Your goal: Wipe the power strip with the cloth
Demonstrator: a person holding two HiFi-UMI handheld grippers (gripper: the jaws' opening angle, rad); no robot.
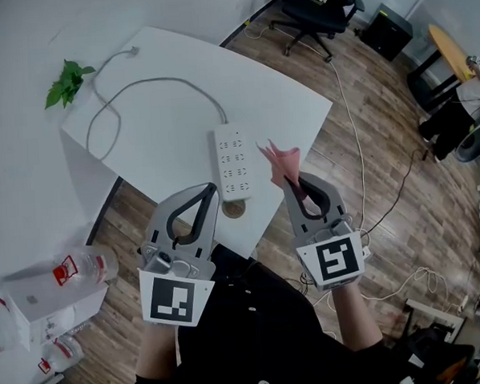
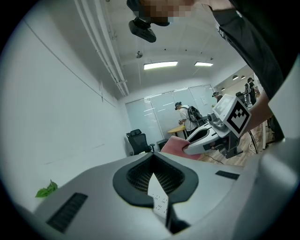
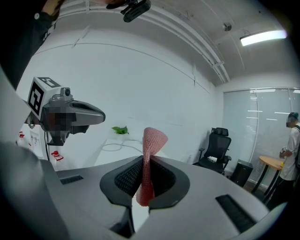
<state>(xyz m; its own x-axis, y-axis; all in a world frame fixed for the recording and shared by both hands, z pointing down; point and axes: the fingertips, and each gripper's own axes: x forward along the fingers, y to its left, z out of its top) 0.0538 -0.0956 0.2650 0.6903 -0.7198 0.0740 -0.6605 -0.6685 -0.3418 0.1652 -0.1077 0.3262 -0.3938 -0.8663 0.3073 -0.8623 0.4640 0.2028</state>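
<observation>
A white power strip [image 1: 237, 163] lies on the white table [image 1: 172, 126] near its front edge, with its grey cable [image 1: 150, 86] looping away to the back left. My right gripper [image 1: 292, 182] is shut on a pink cloth [image 1: 280, 159], which sticks up from its tips just right of the strip. In the right gripper view the cloth [image 3: 151, 143] stands pinched between the jaws [image 3: 144, 164]. My left gripper [image 1: 210, 189] hovers at the strip's near left end, shut with nothing held. Through its jaws [image 2: 152, 160] a sliver of the strip [image 2: 158, 199] shows.
A small green plant [image 1: 67, 82] sits at the table's far left corner. A round cable hole [image 1: 234, 209] lies by the strip's near end. Water bottles [image 1: 83, 268] and a white box [image 1: 45, 306] stand at the lower left. An office chair [image 1: 318, 6] and floor cables [image 1: 358, 141] are beyond.
</observation>
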